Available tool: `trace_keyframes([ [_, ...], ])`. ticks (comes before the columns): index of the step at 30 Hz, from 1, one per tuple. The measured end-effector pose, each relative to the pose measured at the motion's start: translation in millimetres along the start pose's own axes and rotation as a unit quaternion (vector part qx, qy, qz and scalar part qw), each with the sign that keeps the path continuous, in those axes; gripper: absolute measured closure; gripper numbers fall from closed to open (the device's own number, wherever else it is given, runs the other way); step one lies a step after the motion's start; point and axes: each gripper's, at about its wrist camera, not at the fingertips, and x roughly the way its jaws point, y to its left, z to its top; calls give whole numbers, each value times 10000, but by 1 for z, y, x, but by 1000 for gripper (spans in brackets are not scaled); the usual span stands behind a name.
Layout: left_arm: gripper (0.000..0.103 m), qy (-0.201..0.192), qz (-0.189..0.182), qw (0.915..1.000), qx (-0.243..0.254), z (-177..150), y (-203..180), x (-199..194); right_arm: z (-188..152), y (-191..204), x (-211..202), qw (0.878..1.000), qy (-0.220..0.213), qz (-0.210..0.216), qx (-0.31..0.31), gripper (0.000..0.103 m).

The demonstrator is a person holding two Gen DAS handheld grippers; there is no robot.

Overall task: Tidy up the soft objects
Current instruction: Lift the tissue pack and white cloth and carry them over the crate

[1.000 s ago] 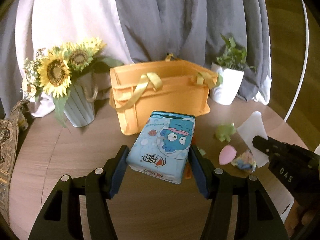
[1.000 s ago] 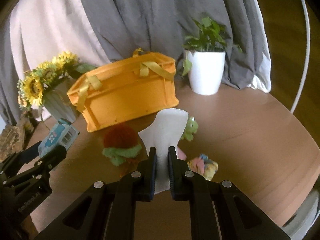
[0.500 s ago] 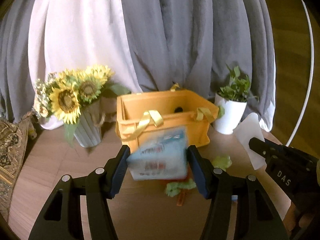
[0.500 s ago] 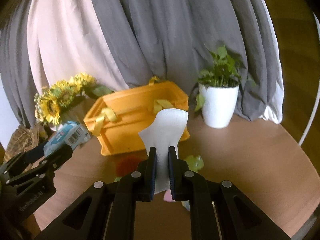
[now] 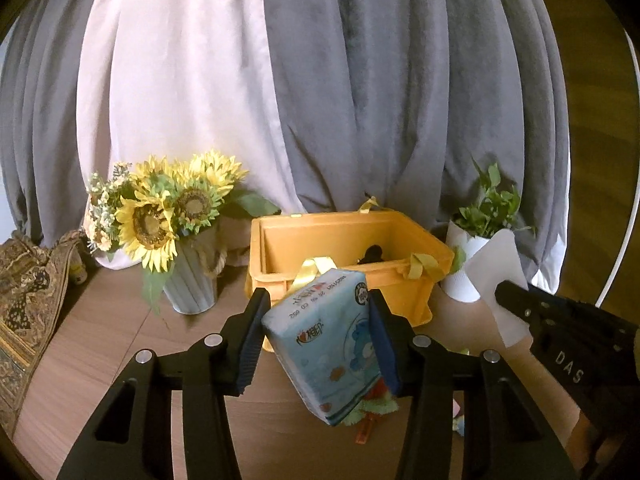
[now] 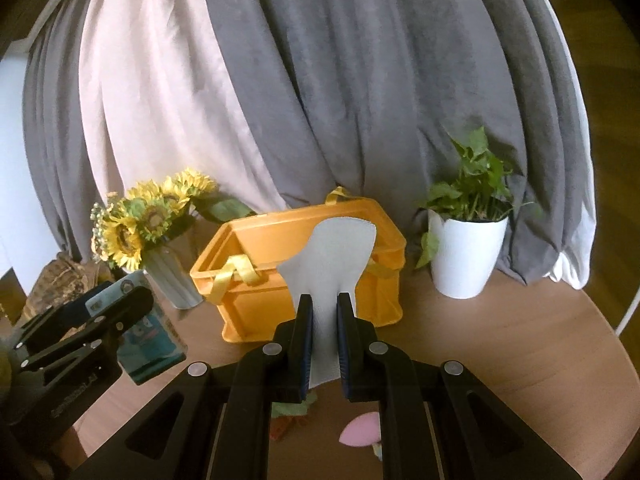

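Observation:
My left gripper holds a blue cartoon-printed tissue pack off the table, tilted. Its jaws are closing, and both pads press the pack's sides. Just behind the pack stands an open orange basket with yellow ribbon handles. My right gripper is shut on a white soft sheet, which sticks upright in front of the basket. The left wrist view has that sheet at the right, level with the basket. In the right wrist view the pack hangs at the lower left.
A sunflower vase stands left of the basket, and a white potted plant stands to its right. A small dark item lies inside the basket. A pink sponge and a green-orange plush lie on the round wooden table.
Both grippers rose above the table. The tissue pack came up off the table, tilted, and the left jaws narrowed on it. The right gripper kept hold of the white sheet.

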Motion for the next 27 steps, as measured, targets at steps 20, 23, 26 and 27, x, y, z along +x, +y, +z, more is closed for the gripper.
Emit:
trace_keyframes([
  [20, 55, -609, 88, 9979, 204, 51, 2, 19, 41, 4, 23, 9989, -438, 160, -24, 91],
  [23, 55, -699, 93, 9972, 244, 60, 3, 27, 50, 5, 29, 9985, -524, 165, -45, 91],
  [26, 55, -745, 88, 9969, 254, 68, 5, 38, 59, 8, 38, 9980, -597, 181, -72, 91],
  [27, 55, -760, 81, 9967, 255, 71, 6, 43, 62, 8, 41, 9981, -593, 131, -23, 91],
])
